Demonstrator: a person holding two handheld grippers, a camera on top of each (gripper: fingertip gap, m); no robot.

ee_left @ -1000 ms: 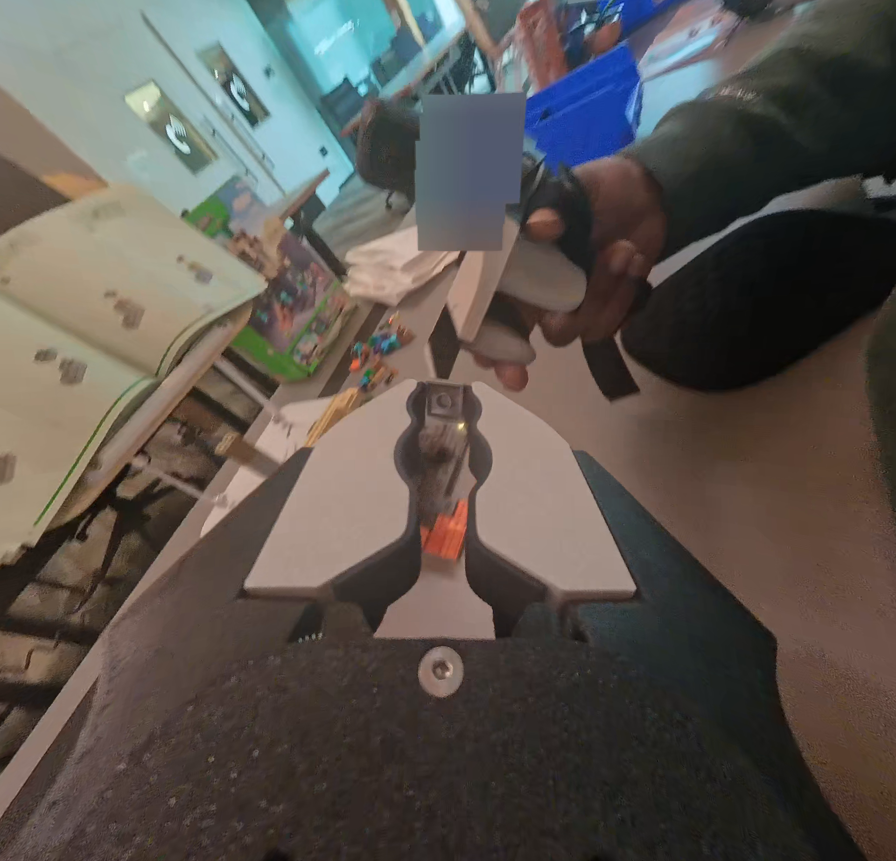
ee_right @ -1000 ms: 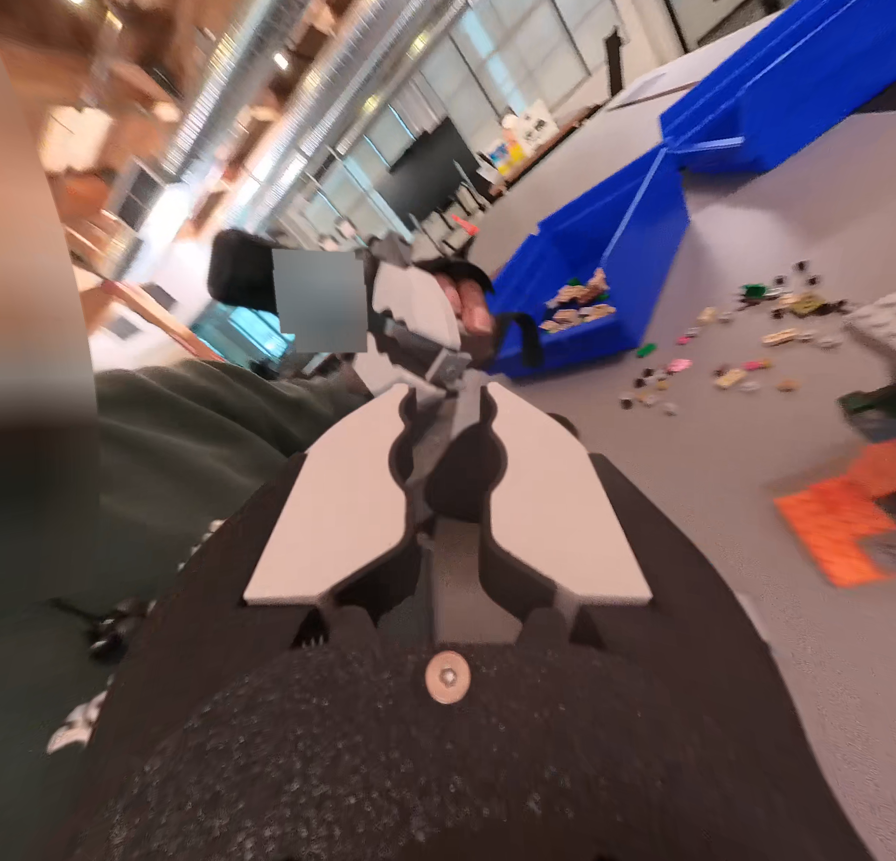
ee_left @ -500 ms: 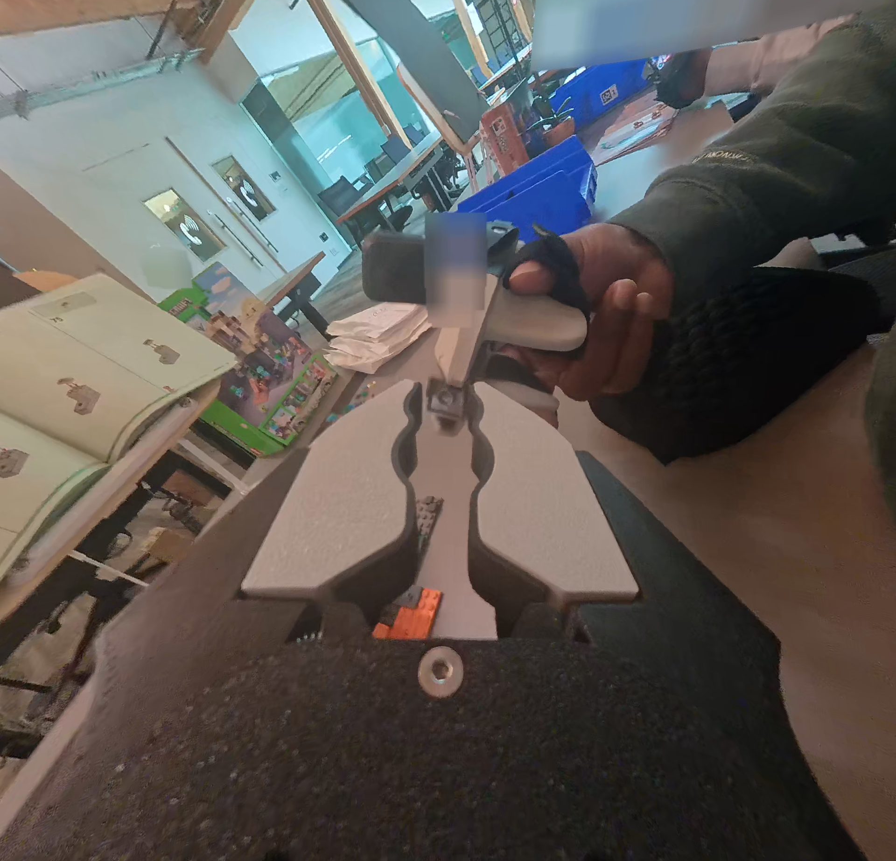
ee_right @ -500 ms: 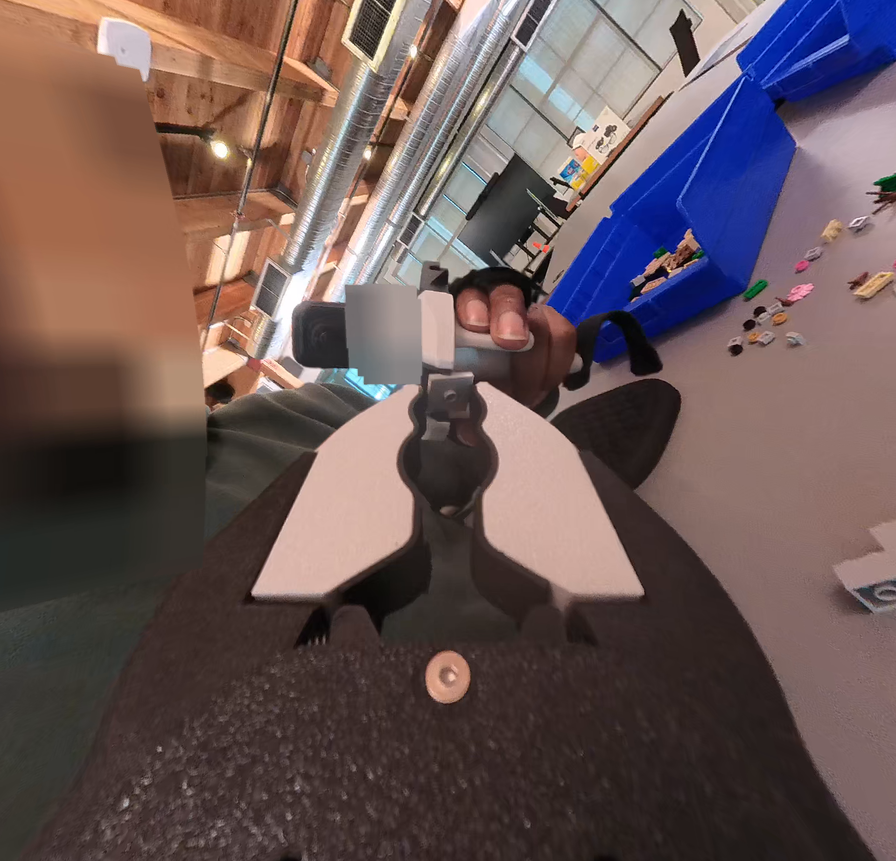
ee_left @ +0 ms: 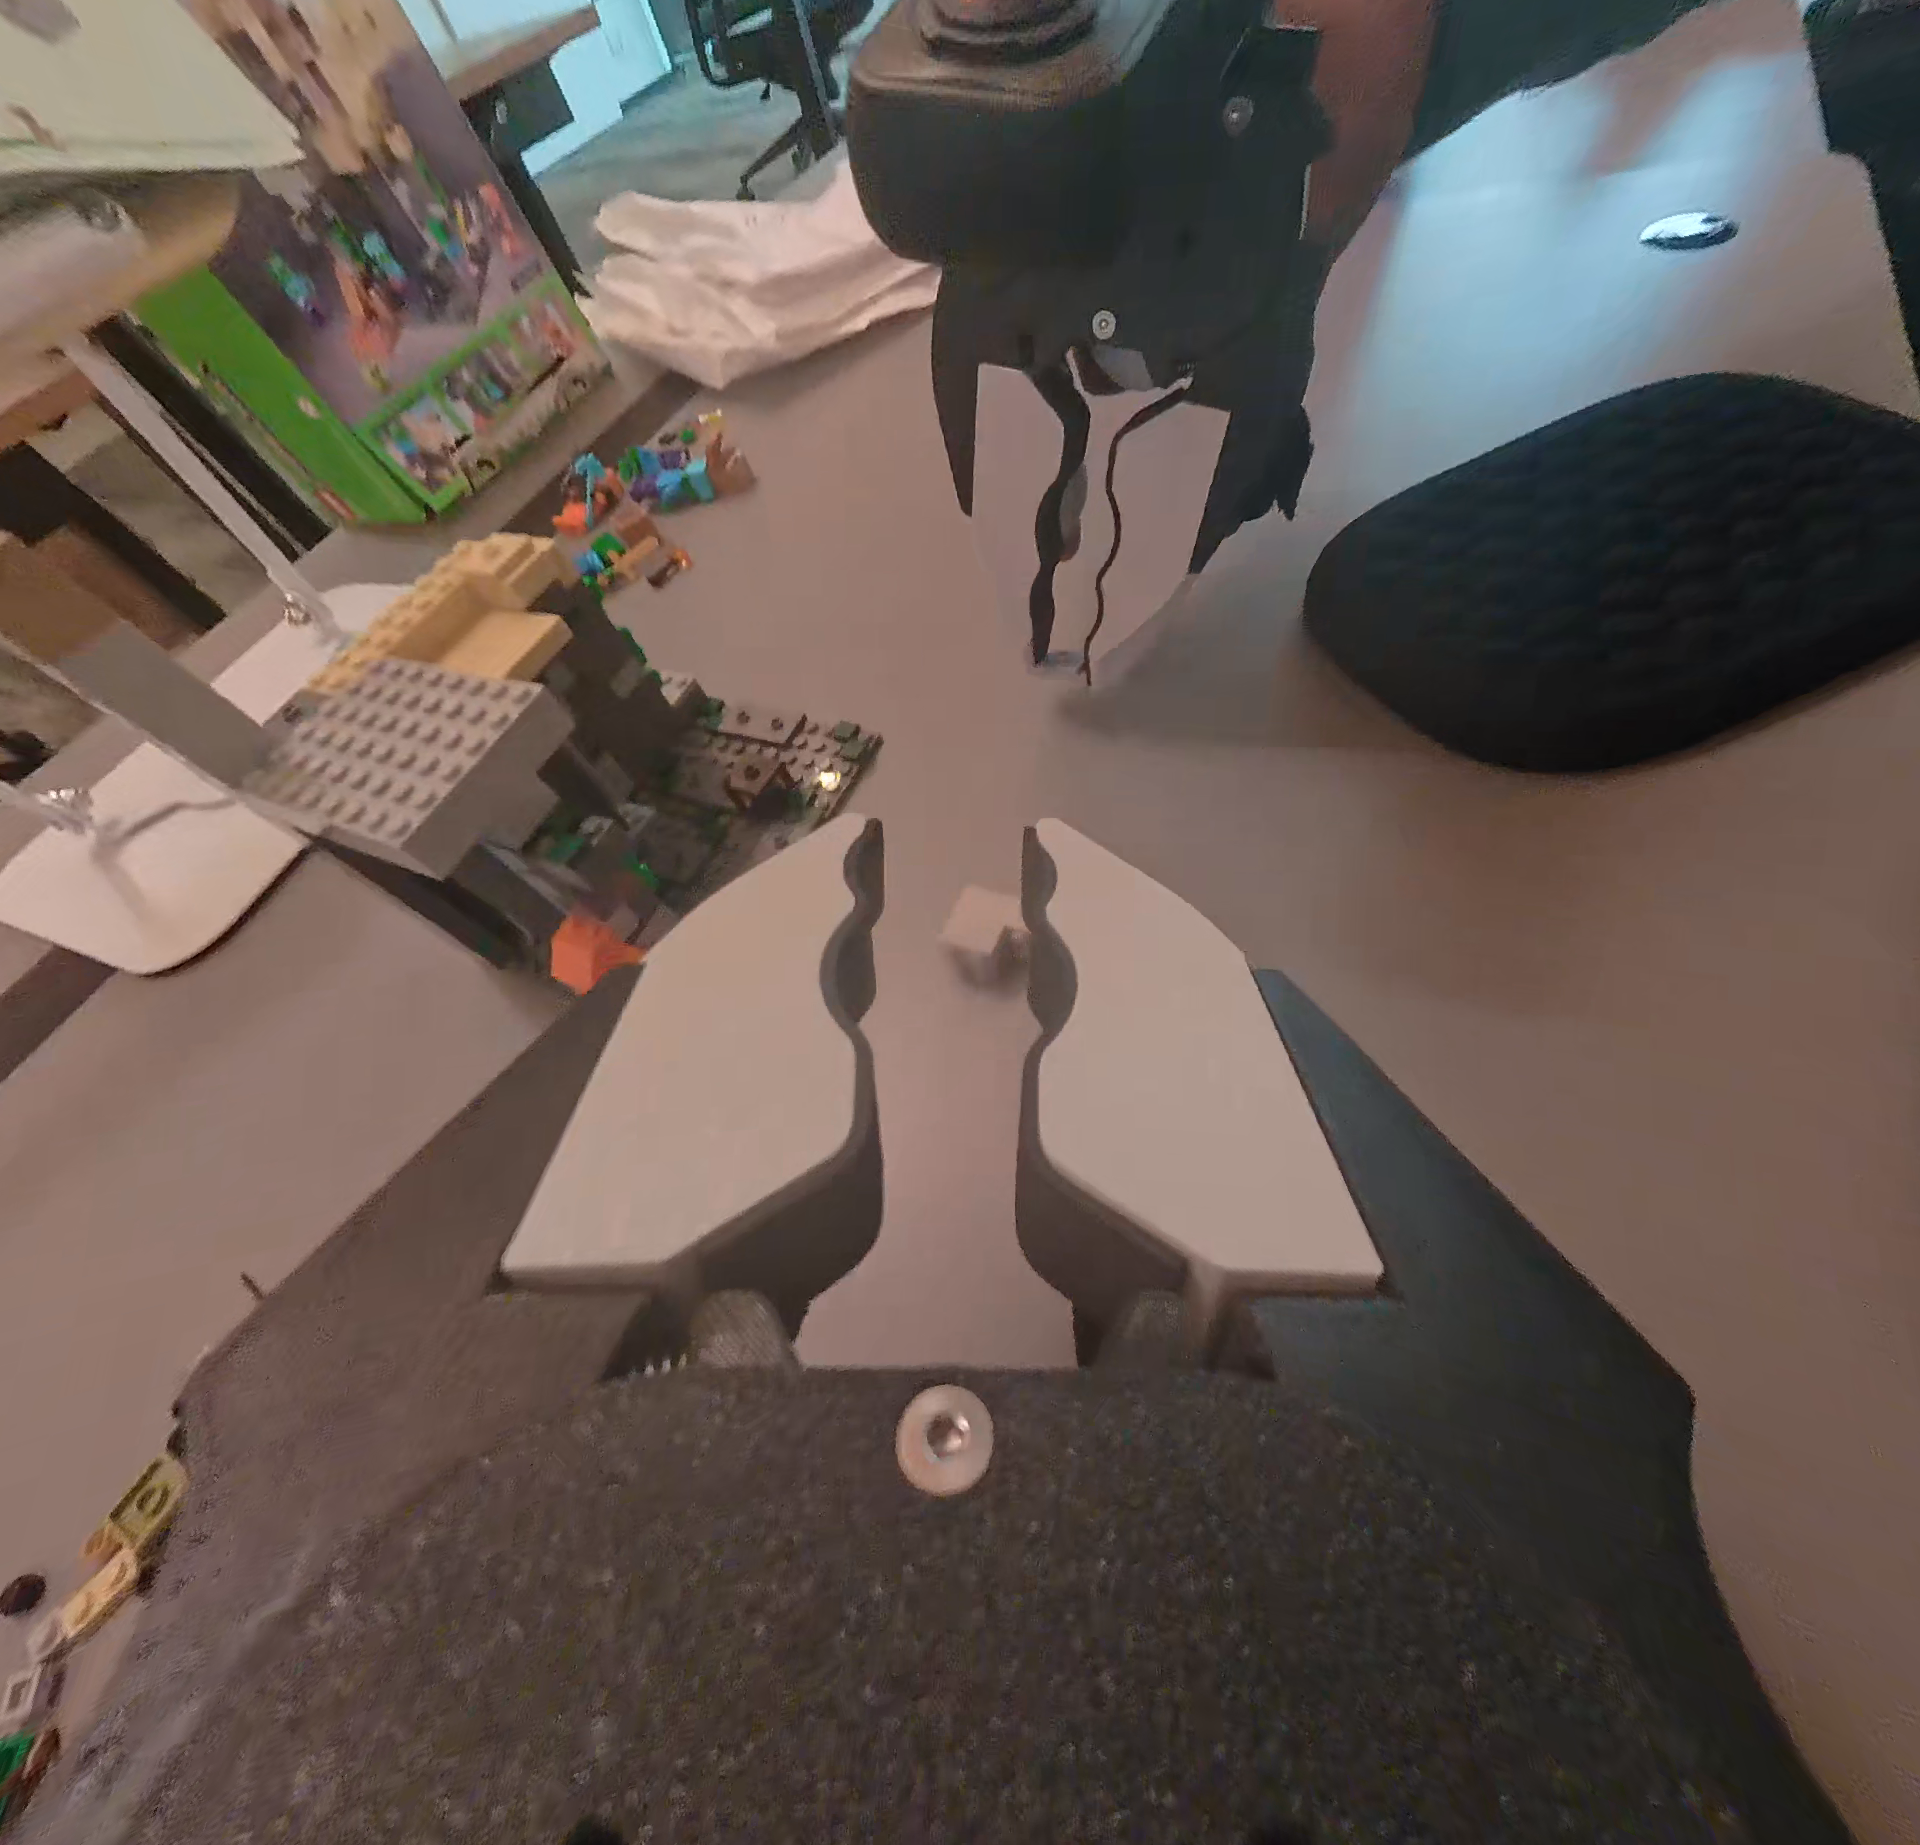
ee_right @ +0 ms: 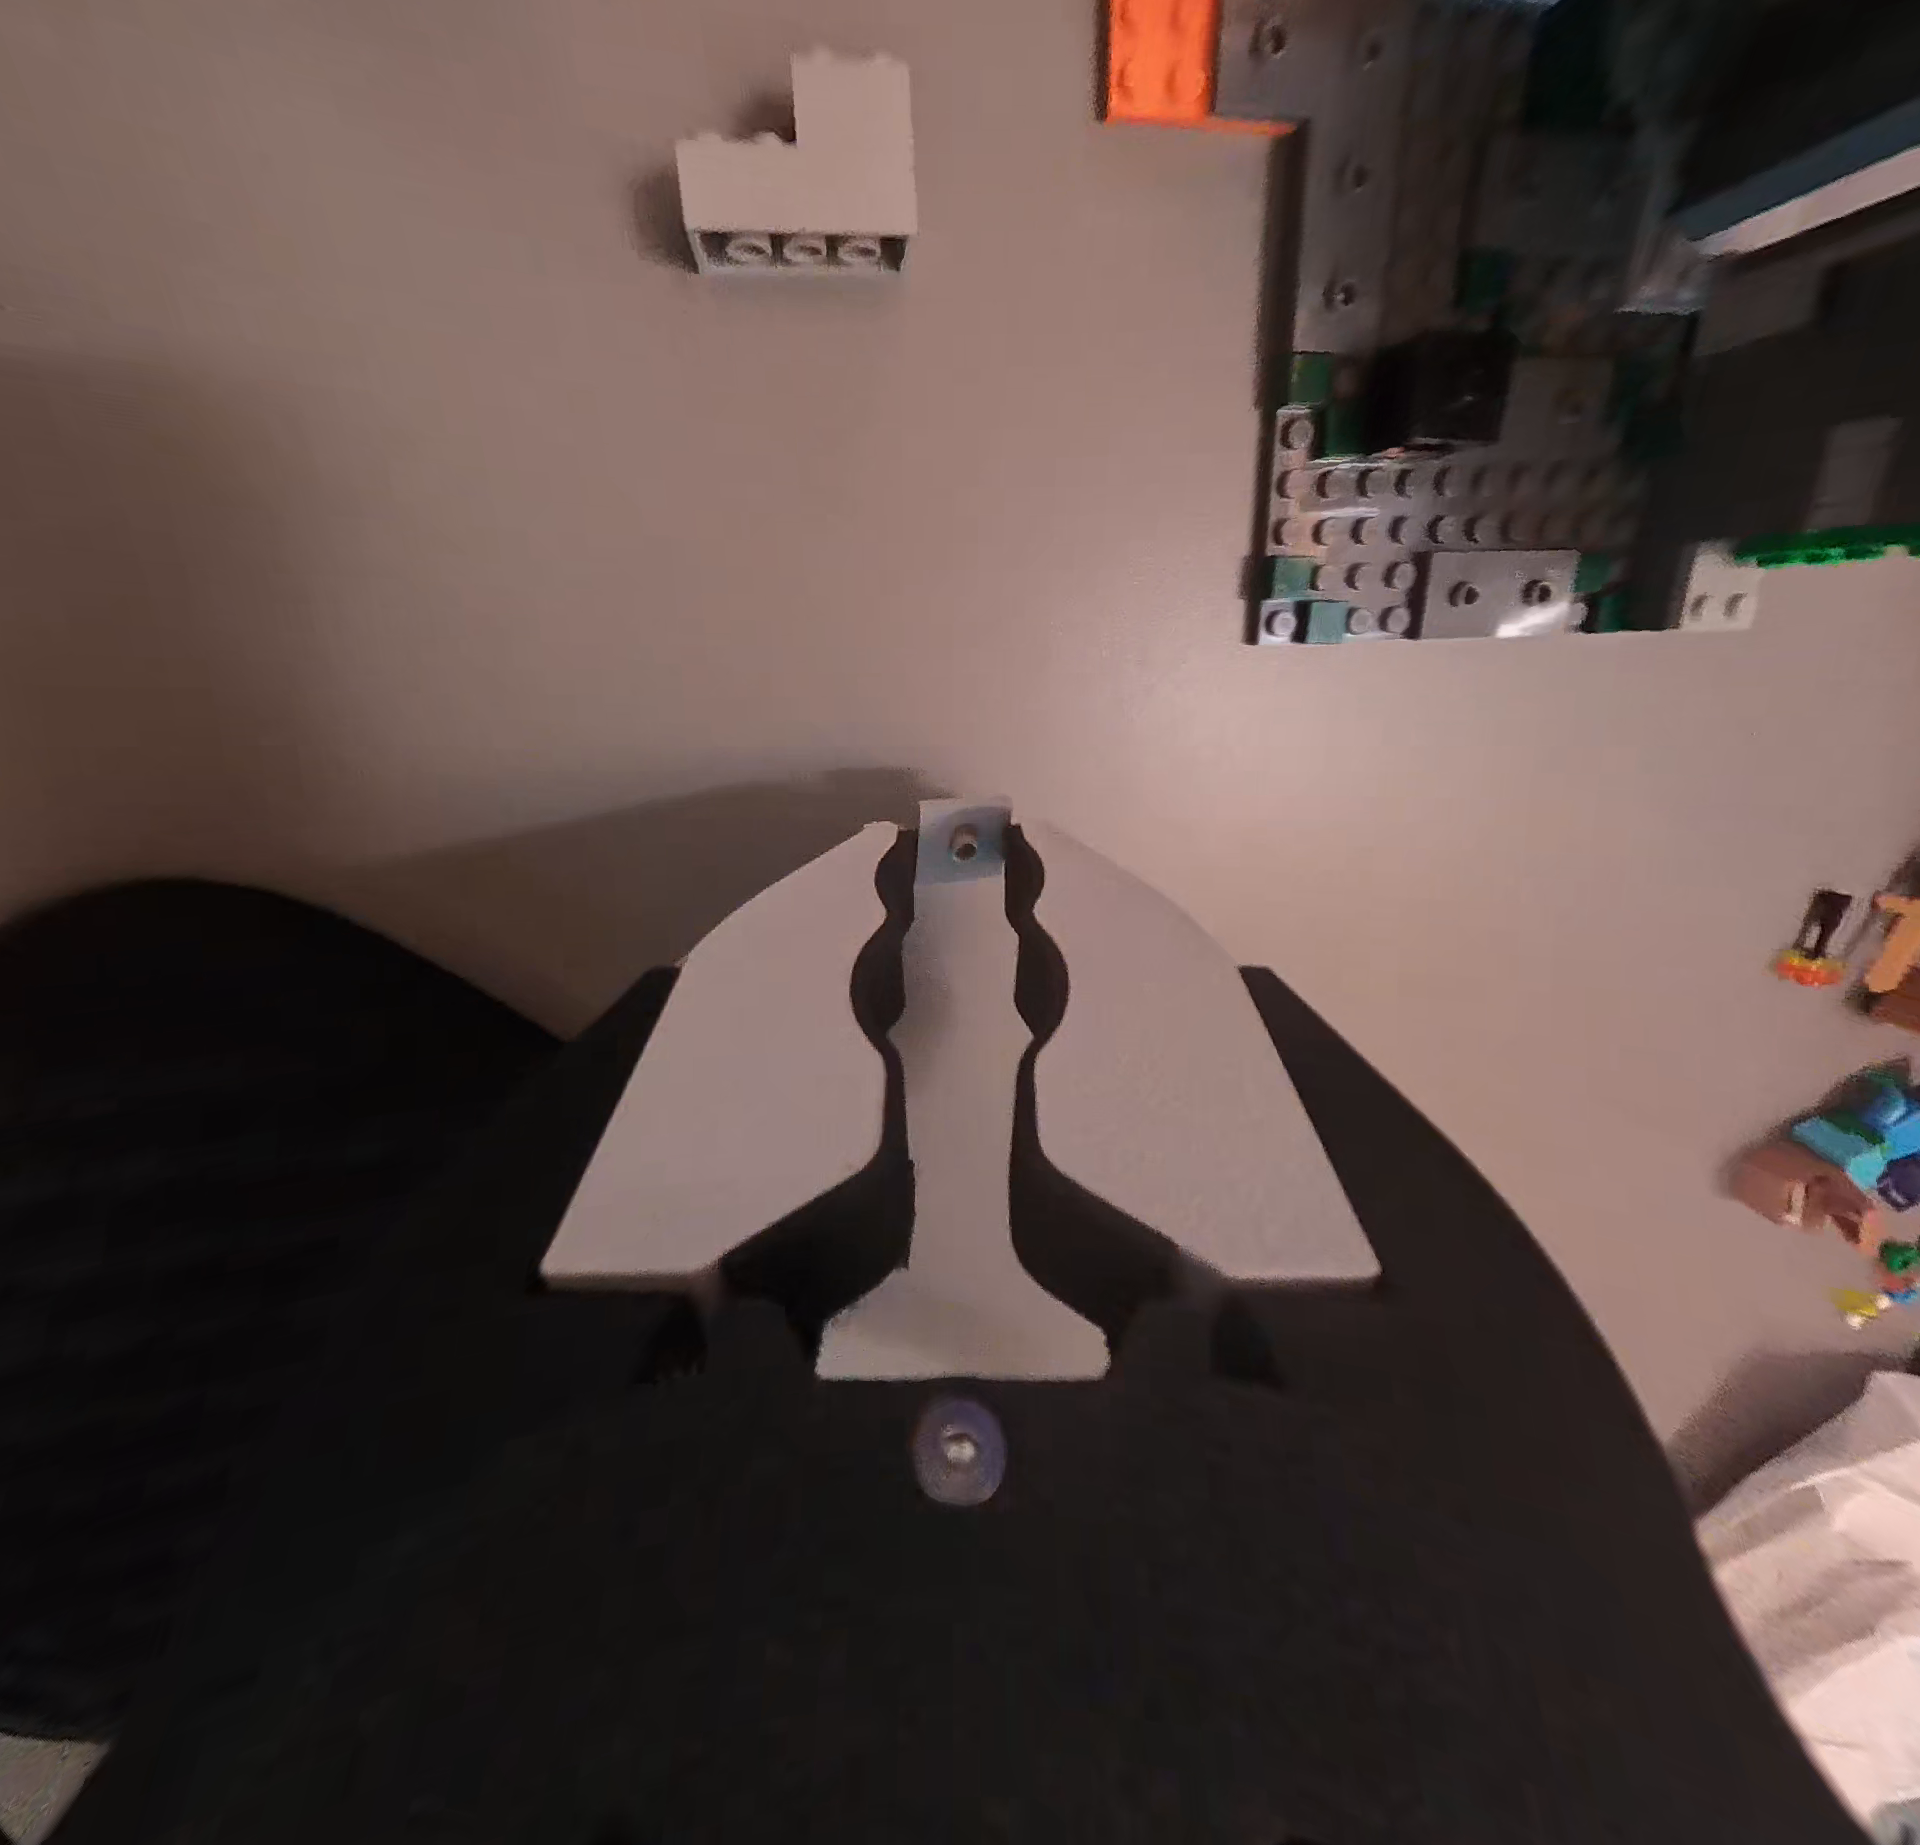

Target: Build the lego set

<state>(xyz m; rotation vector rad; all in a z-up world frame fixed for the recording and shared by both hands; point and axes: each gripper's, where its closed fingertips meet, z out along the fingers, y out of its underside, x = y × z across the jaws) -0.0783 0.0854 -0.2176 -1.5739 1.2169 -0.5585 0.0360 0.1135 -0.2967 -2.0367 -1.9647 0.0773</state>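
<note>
Left gripper [ee_left: 954, 839]: jaws apart, nothing clamped. Small light grey brick [ee_left: 982, 935] lies on grey table [ee_left: 1455, 964] between fingers, close by right finger, gap to left one; contact unclear. Blurred, so its axis can't be told.

Right gripper [ee_right: 961, 827]: points down at table, jaws closed on small grey plate piece [ee_right: 964, 845], flat face with single hole toward camera, held at fingertips.

Stepped grey brick [ee_right: 798, 169] lies apart ahead, long axis crosswise. Brick model [ee_left: 582, 756] left of grippers. Colourful box [ee_left: 384, 268] behind; print unreadable.
</note>
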